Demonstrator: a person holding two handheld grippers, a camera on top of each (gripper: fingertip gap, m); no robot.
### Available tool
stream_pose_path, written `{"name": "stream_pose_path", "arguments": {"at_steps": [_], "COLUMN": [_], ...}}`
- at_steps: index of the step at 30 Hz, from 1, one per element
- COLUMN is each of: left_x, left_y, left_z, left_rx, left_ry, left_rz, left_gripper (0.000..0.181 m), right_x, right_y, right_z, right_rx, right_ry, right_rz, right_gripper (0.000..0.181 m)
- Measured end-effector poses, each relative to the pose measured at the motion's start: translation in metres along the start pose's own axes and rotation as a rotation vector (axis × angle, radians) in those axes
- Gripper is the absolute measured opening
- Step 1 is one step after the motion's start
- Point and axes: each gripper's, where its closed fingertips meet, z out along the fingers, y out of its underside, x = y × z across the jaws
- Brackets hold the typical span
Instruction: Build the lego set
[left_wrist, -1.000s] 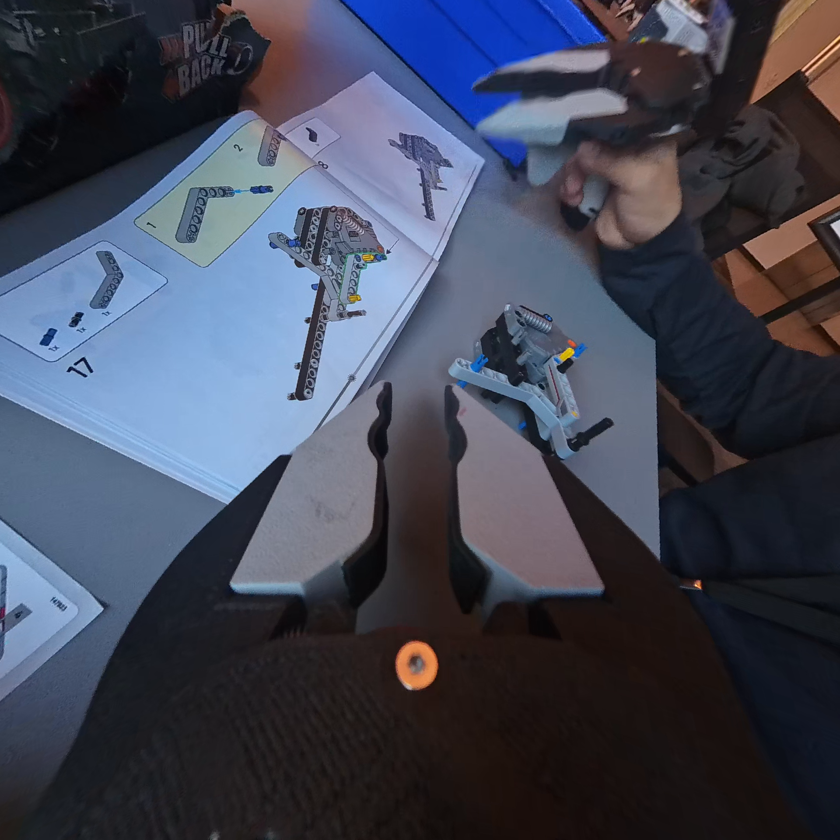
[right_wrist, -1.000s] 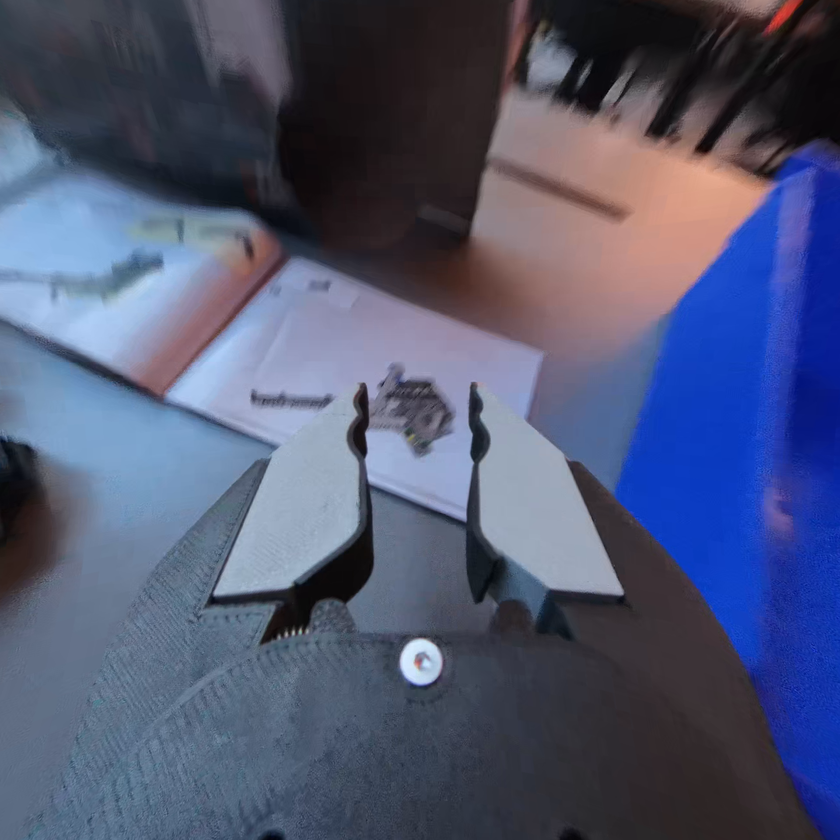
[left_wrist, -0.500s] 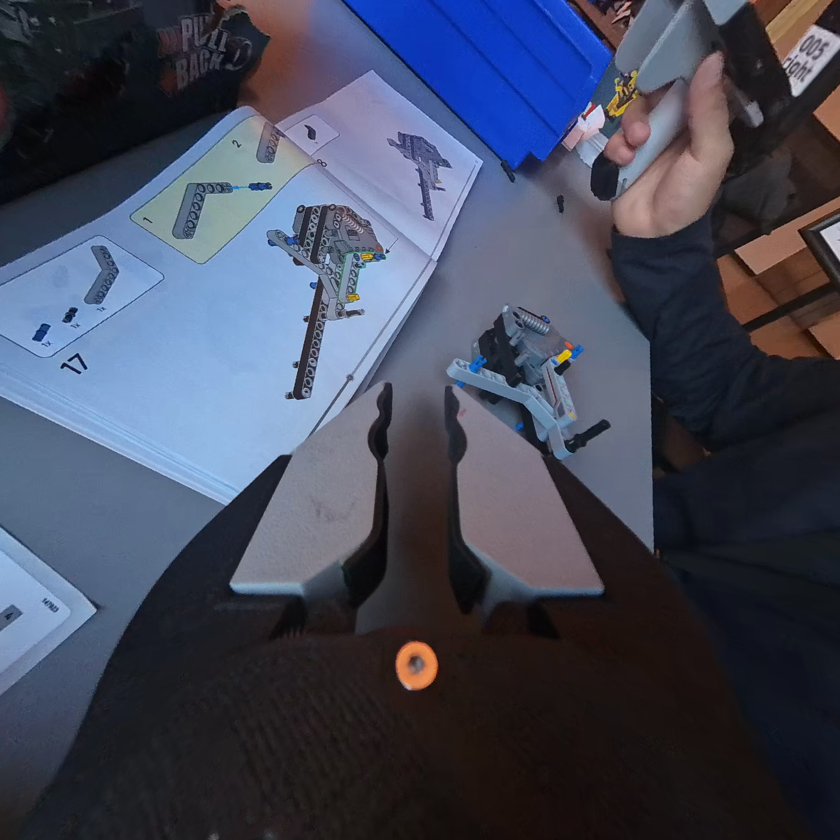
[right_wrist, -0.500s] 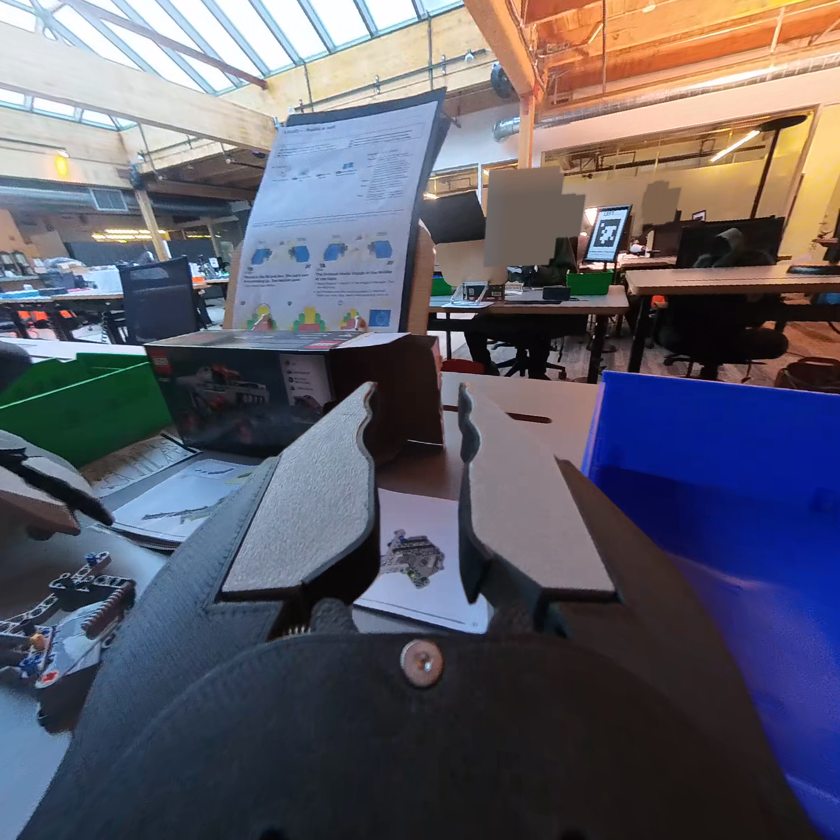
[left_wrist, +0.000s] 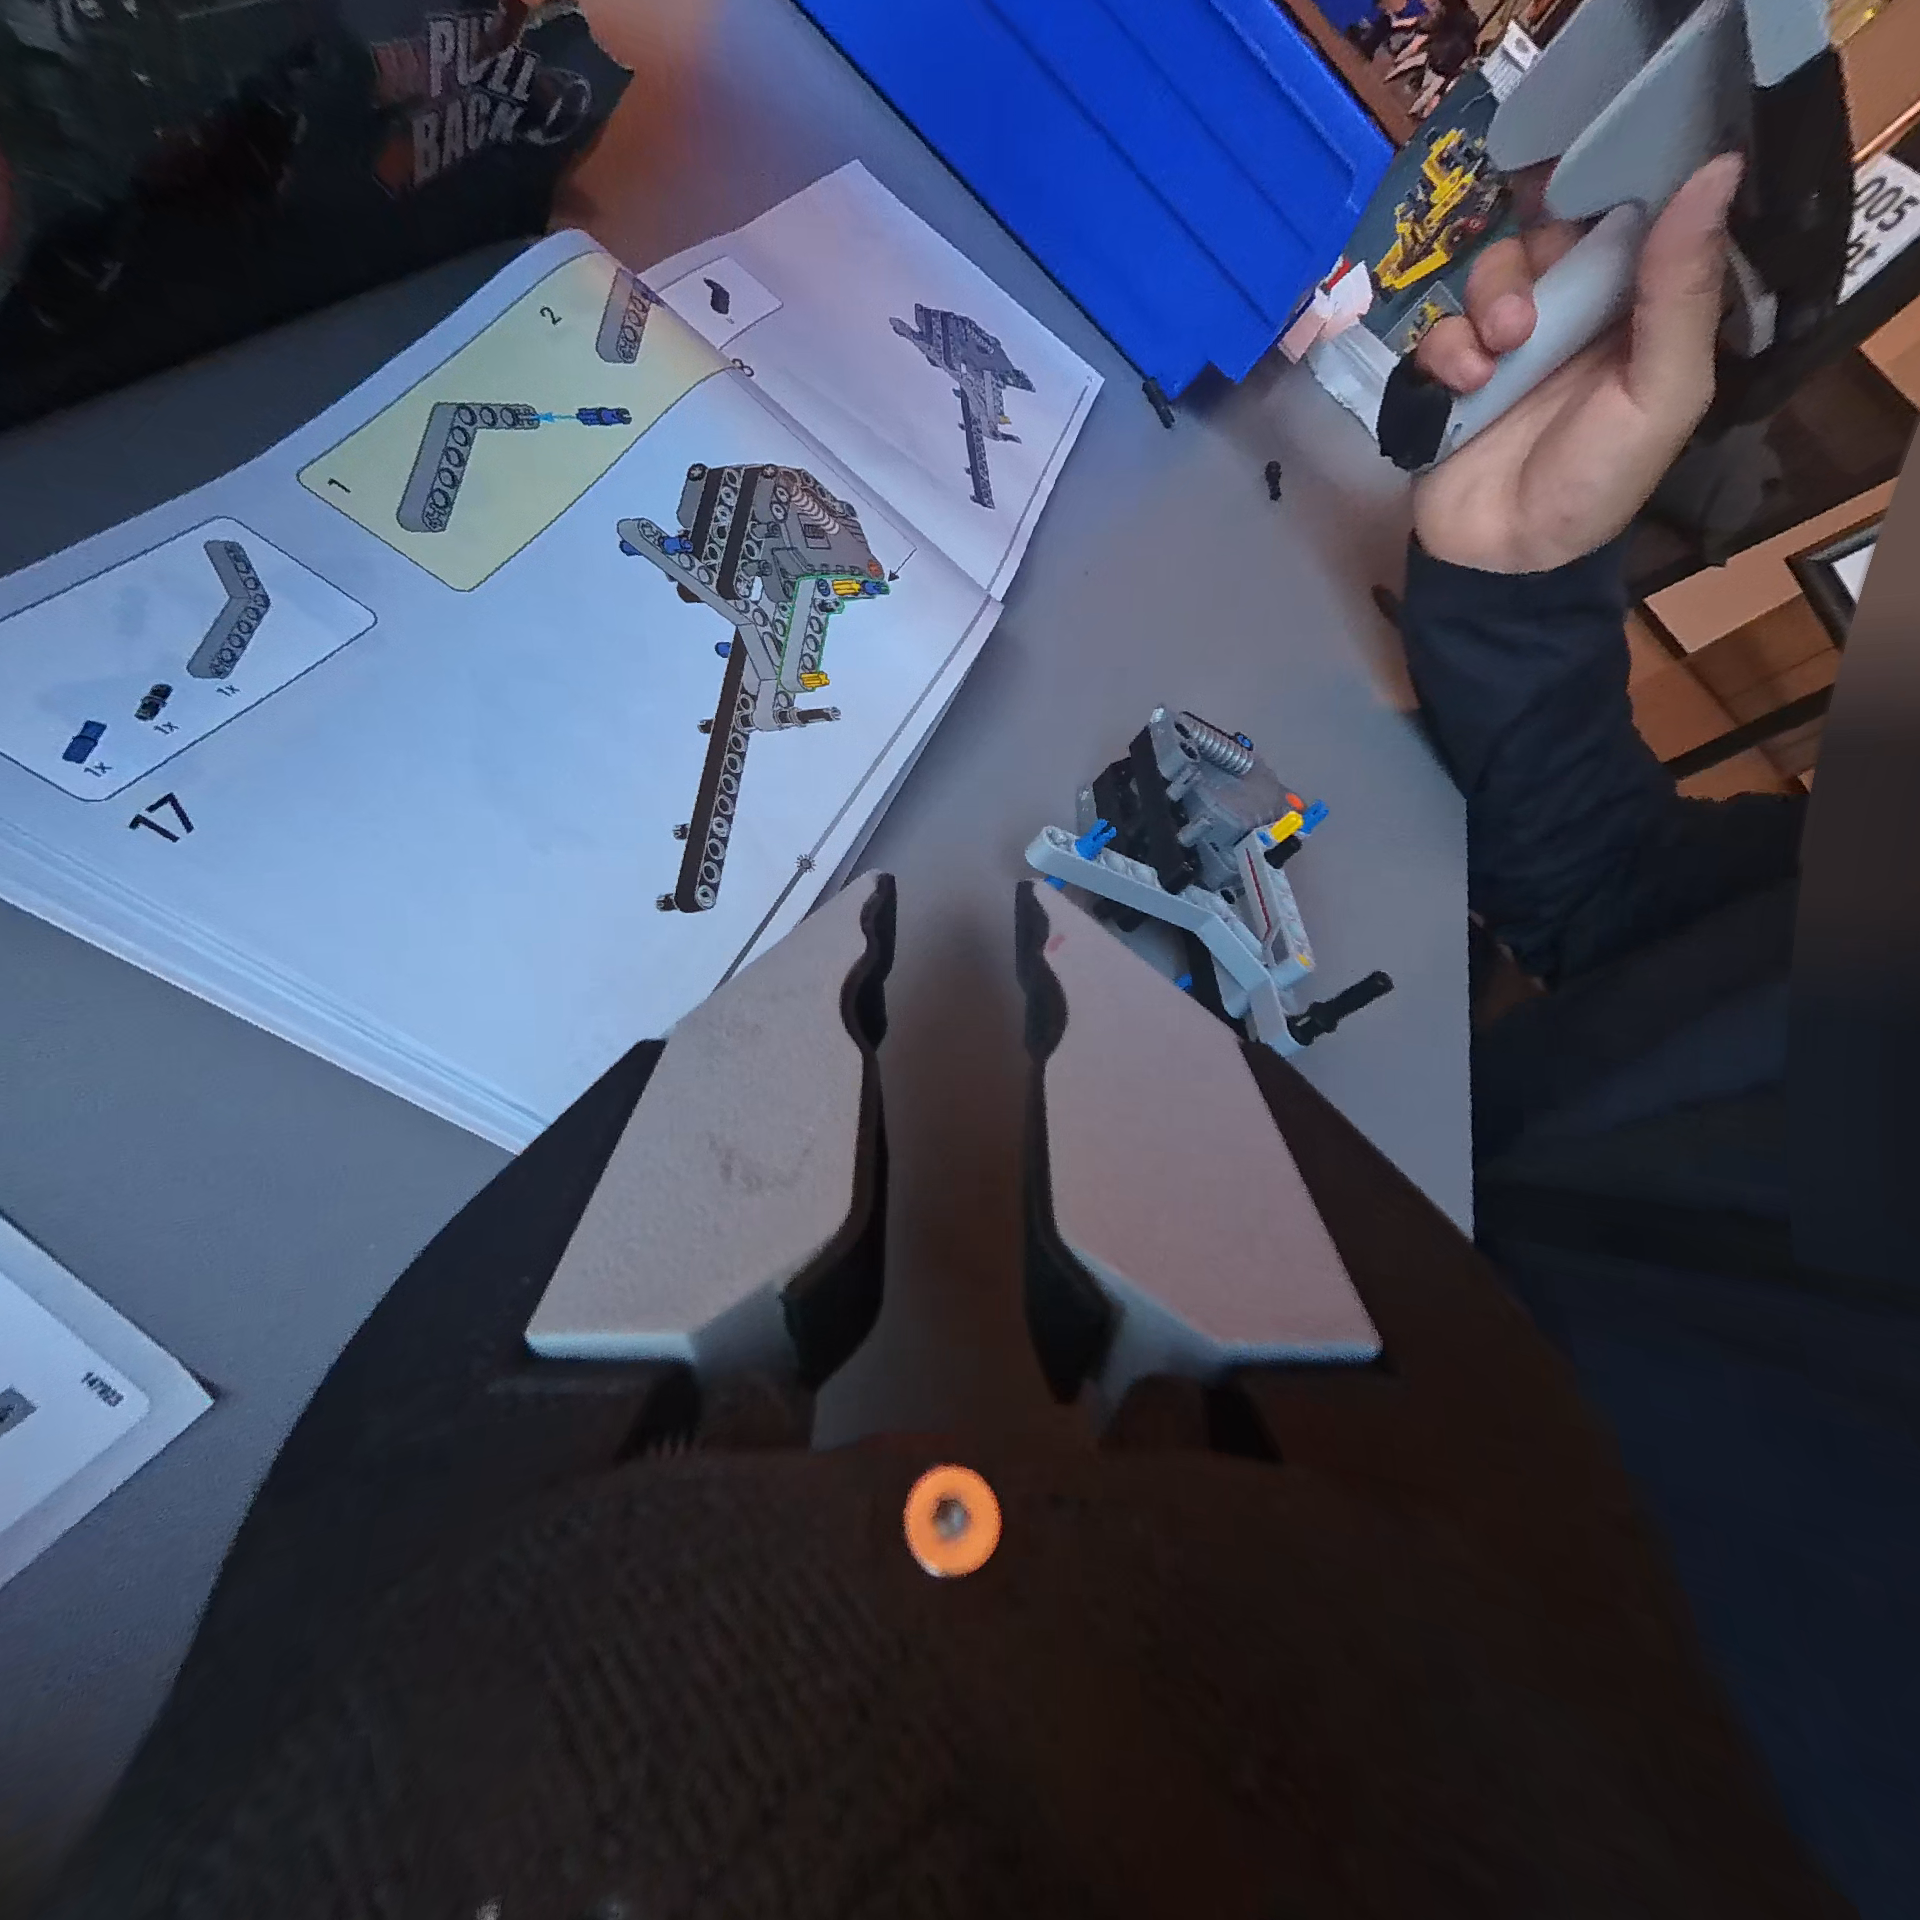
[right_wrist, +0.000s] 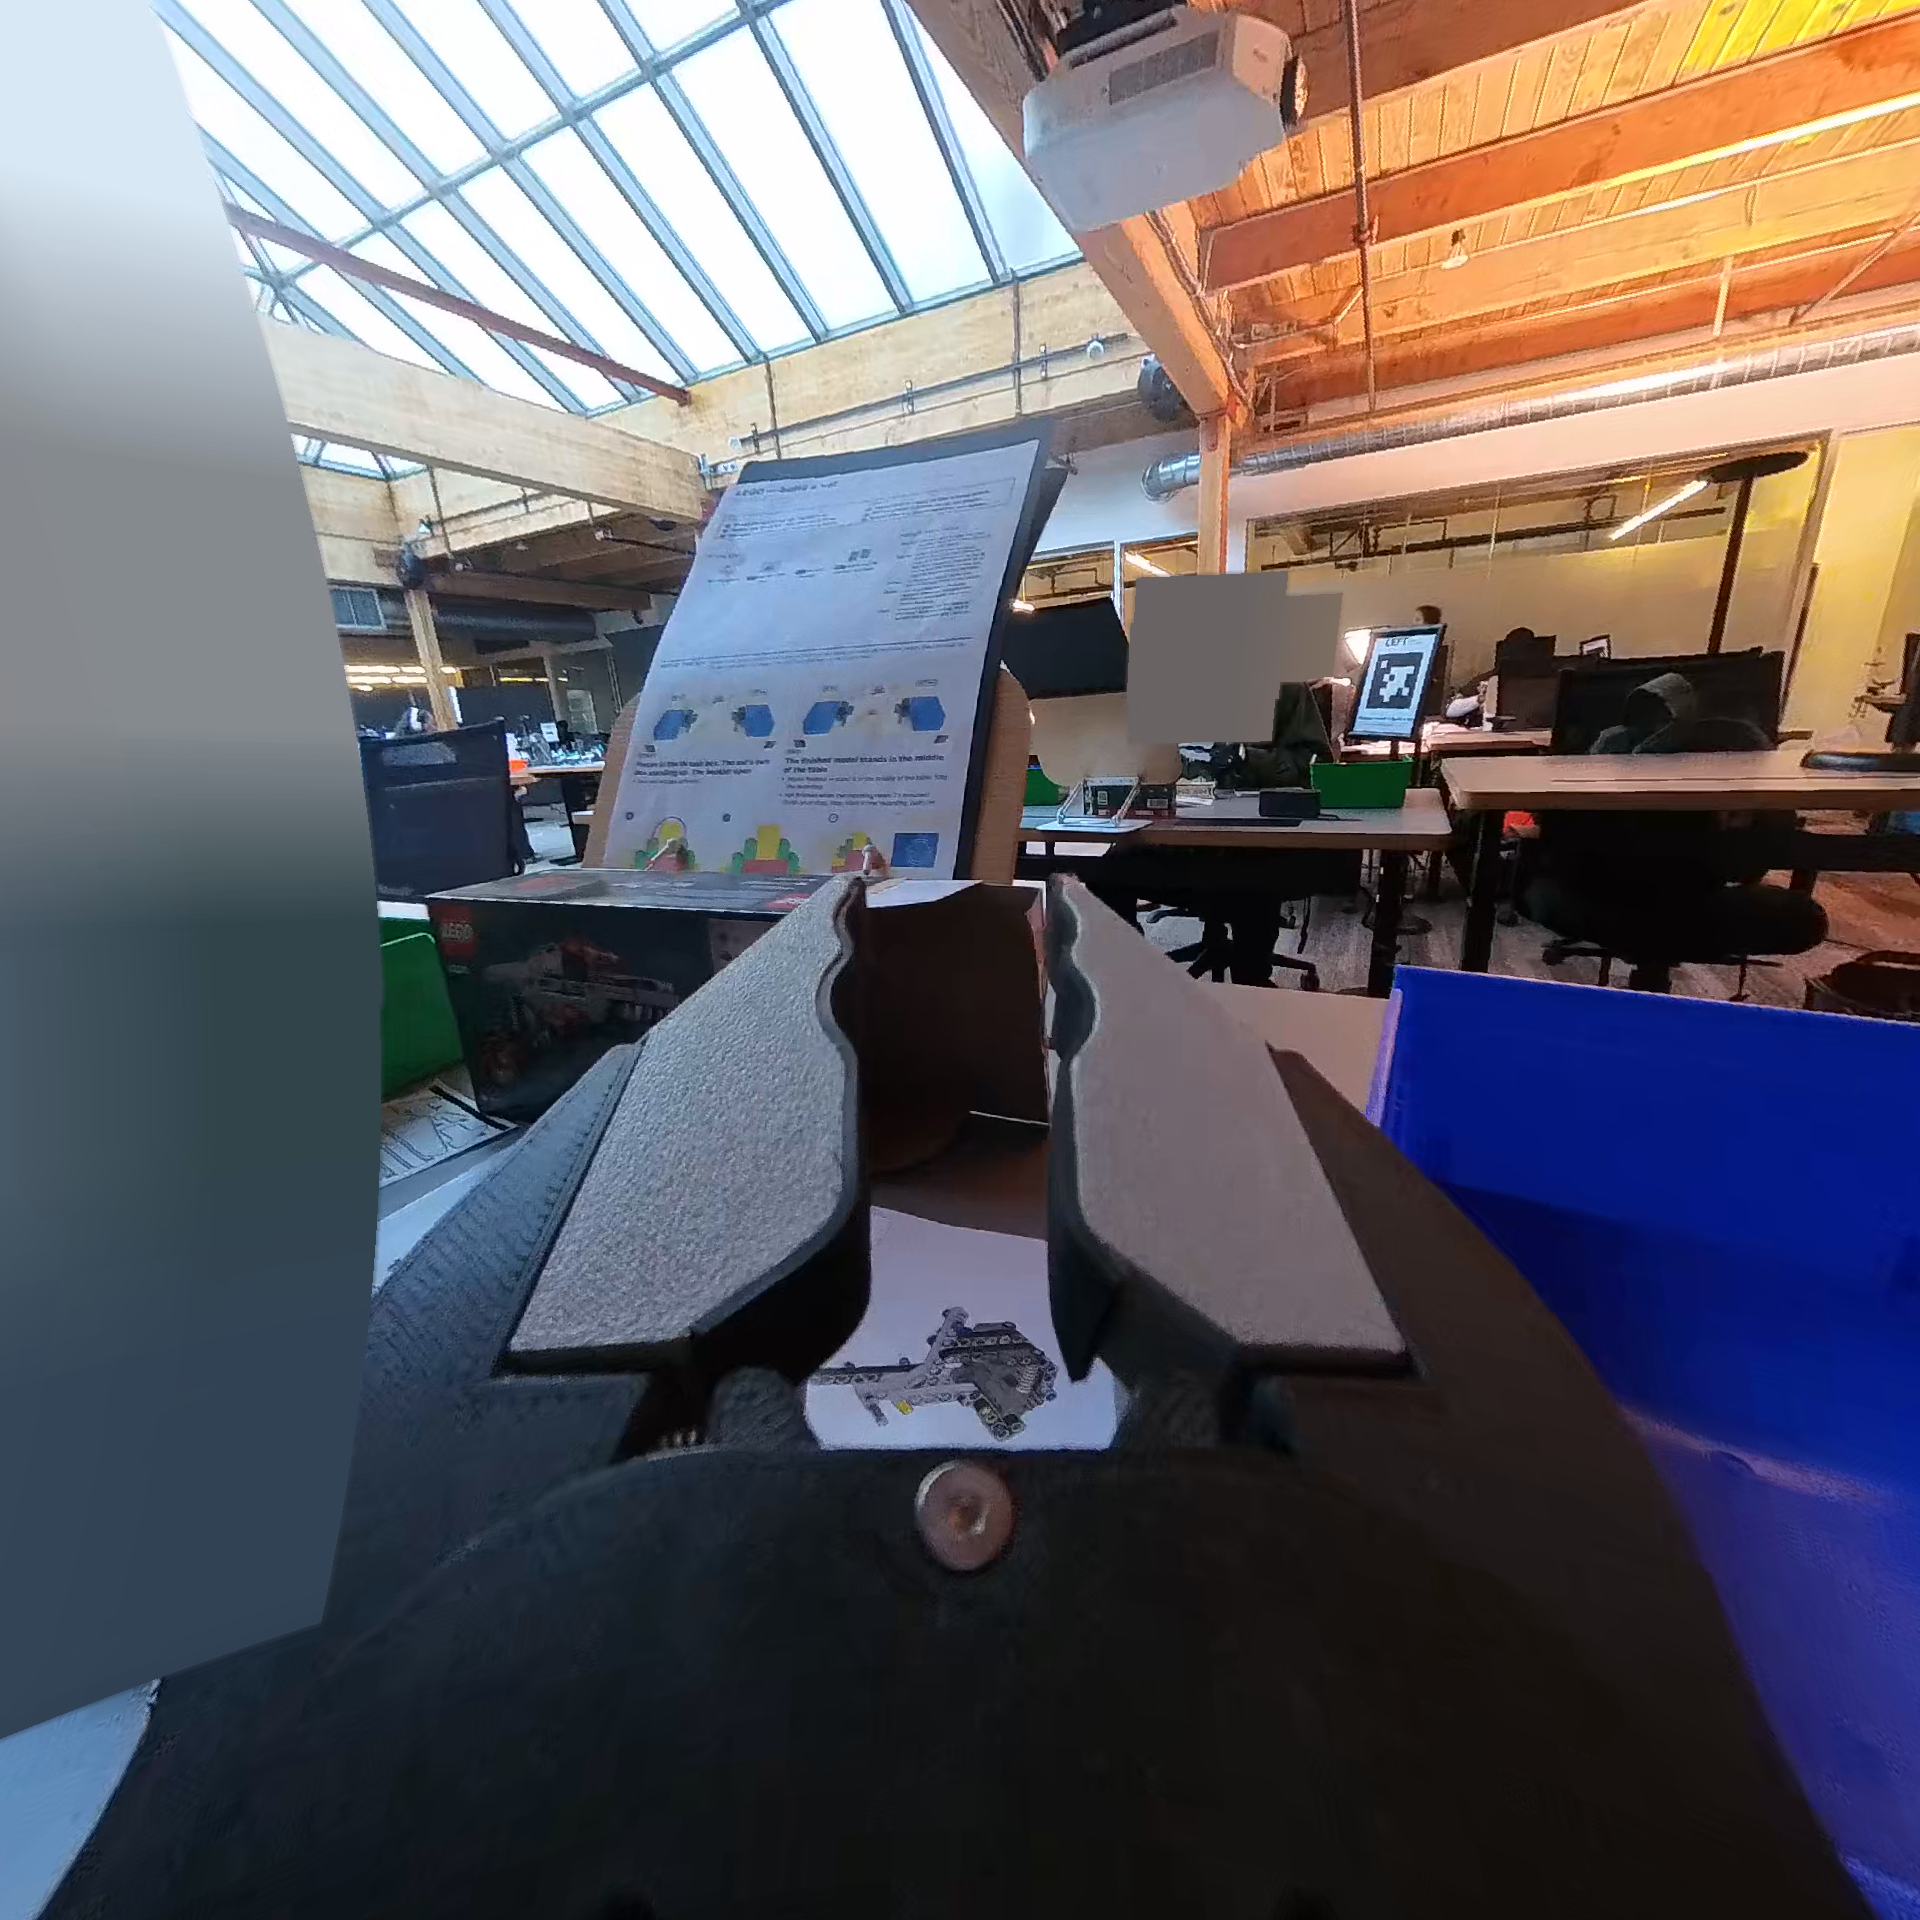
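We are finding the open instruction booklet (left_wrist: 499, 665) lying on the worktop (left_wrist: 1122, 644), left of the partly built model (left_wrist: 1195, 862). The model is sitting near the worktop's right edge, just ahead and right of the left hand-held gripper (left_wrist: 948, 904). Behind the booklet, the set box (left_wrist: 260, 145) is standing at far left and the bin (left_wrist: 1101, 177) at far right. Two small loose pieces (left_wrist: 1274, 478) are lying between bin and model. The right hand-held gripper (right_wrist: 951, 894) is hovering above the booklet's right page, beside the bin.
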Motion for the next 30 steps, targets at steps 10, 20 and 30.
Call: {"name": "stream_pose_path", "arguments": {"at_steps": [10, 20, 30], "left_x": [0.0, 0.0, 0.001], "left_y": [0.003, 0.001, 0.002], "left_z": [0.002, 0.001, 0.001], "left_rx": [-0.021, -0.009, -0.015], "left_ry": [0.006, 0.012, -0.005], "left_rz": [-0.004, -0.009, 0.018], "left_gripper": [0.021, 0.022, 0.023], "right_x": [0.0, -0.005, -0.004], "right_y": [0.001, 0.007, 0.012], "right_z": [0.0, 0.004, 0.006], "right_rx": [0.01, -0.015, -0.04], "right_ry": [-0.014, -0.027, -0.02], "right_rz": [0.026, 0.013, 0.001], "right_gripper": [0.029, 0.028, 0.028]}}
